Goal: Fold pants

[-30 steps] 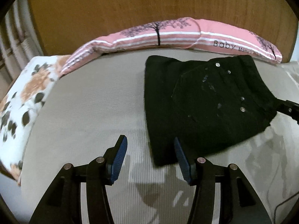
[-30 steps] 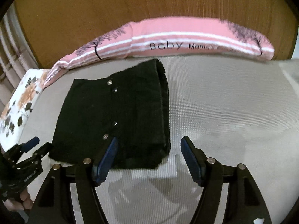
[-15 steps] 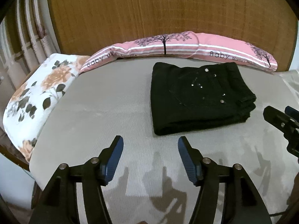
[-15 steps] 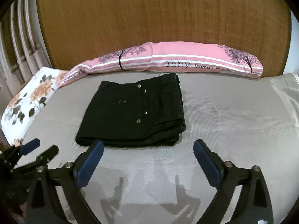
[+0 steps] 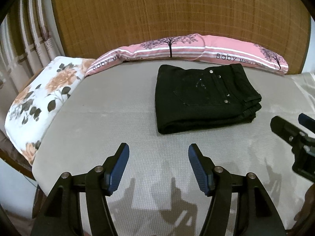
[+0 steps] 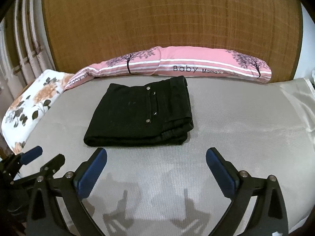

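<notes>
Black pants (image 5: pixel 204 98) lie folded into a compact rectangular stack on the grey bed, pocket rivets up; they also show in the right wrist view (image 6: pixel 141 116). My left gripper (image 5: pixel 158 167) is open and empty, held back from the stack's near edge. My right gripper (image 6: pixel 156 169) is open wide and empty, also back from the stack. The right gripper shows at the right edge of the left wrist view (image 5: pixel 291 131), and the left gripper at the lower left of the right wrist view (image 6: pixel 39 161).
A long pink "Baby" pillow (image 5: pixel 196 49) lies behind the pants against a wooden headboard (image 6: pixel 167 19). A floral pillow (image 5: pixel 41 96) sits at the bed's left edge, with curtains beyond. The grey mattress (image 6: pixel 226 127) extends to the right.
Both grippers have pulled back from the folded pants and opened wider. The pants lie still as a neat stack.
</notes>
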A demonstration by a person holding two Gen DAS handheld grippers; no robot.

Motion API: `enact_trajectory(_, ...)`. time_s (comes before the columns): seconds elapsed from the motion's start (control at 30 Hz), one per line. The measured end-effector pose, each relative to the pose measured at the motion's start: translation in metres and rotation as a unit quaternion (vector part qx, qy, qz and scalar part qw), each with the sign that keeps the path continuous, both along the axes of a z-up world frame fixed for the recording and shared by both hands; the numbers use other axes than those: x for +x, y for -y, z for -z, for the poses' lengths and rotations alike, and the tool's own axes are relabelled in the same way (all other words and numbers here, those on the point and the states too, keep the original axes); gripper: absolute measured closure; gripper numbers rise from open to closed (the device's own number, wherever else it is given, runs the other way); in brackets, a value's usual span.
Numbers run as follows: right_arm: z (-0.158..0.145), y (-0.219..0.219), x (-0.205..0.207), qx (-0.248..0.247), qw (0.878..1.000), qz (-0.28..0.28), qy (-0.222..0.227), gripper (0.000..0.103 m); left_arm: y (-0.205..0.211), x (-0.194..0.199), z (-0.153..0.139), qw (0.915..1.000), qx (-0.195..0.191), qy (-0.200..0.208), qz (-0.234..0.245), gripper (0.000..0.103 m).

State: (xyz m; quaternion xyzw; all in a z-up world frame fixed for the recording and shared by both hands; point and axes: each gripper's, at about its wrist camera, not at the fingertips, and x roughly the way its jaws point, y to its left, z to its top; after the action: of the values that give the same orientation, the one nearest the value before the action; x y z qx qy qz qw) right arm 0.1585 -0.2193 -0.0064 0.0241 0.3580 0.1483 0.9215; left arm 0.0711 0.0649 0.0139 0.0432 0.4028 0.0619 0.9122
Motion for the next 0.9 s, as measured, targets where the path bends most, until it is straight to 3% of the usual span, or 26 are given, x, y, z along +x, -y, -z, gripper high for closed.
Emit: enact_trajectory(0.9, 0.009, -0.01, -0.011, -0.026, 1.0, -0.009, -0.012, 0.003, 0.001, -0.006, 0.006, 0.9998, -0.012, -0.016, -0.009, 0.04)
